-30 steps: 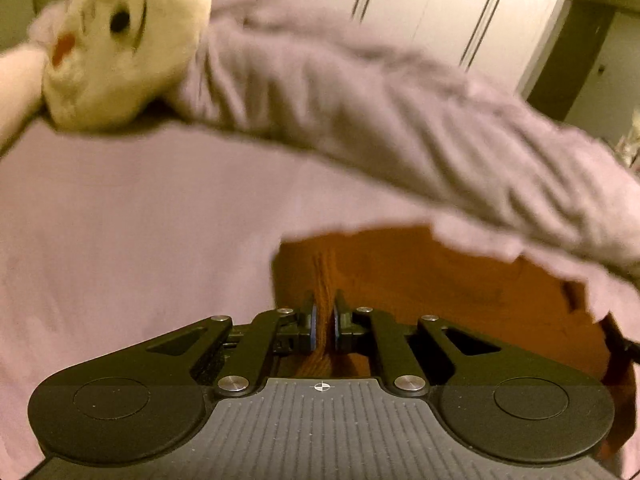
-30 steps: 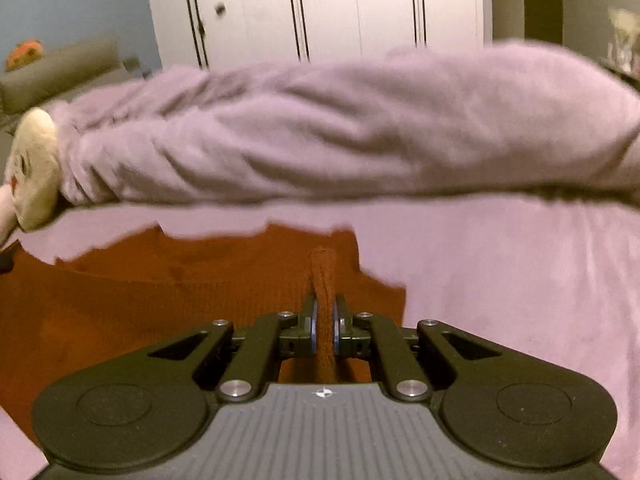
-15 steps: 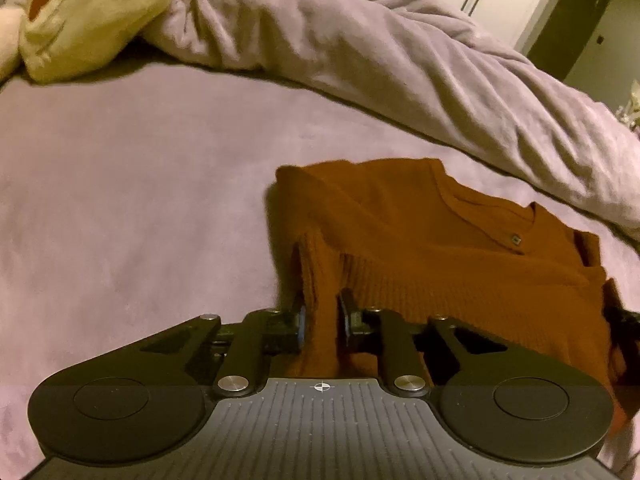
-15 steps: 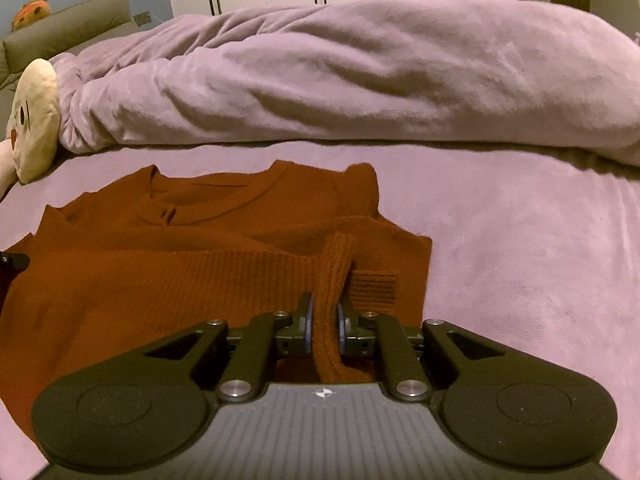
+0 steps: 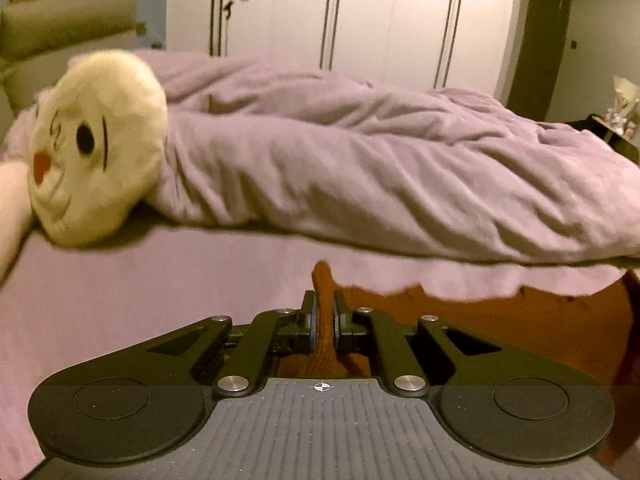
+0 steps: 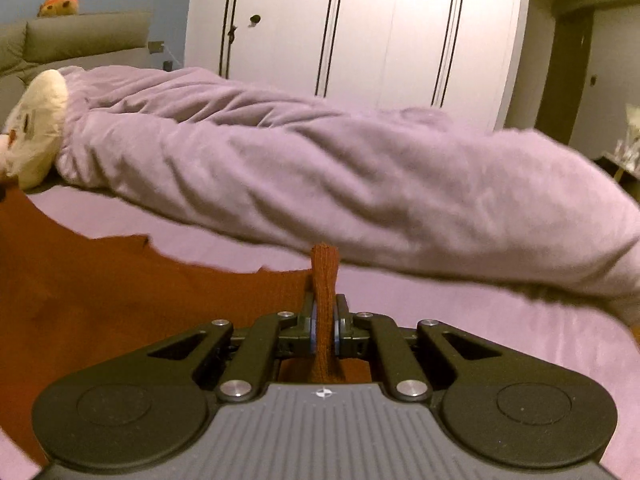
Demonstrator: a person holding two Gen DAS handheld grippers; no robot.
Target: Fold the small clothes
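Left claw (image 5: 324, 316) clamps sweater (image 5: 500, 320) fold. Right claw (image 6: 325, 320) clamps sweater (image 6: 120, 280) edge. Sweater over bed (image 5: 120, 300); duvet (image 5: 360, 168), plush (image 5: 96, 144) behind.

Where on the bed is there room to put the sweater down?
The bare sheet between the plush toy and the sweater is free, and so is the sheet right of the sweater. Farther back, the bunched duvet crowds it.

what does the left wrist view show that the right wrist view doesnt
Only the left wrist view: the plush toy's face front on, and the left tool shut on the rust sweater.

Only the right wrist view: the grey sofa back, and the right tool shut on another fold of the sweater, which spreads to the left.

Both: the lilac duvet, bed sheet and white wardrobe.
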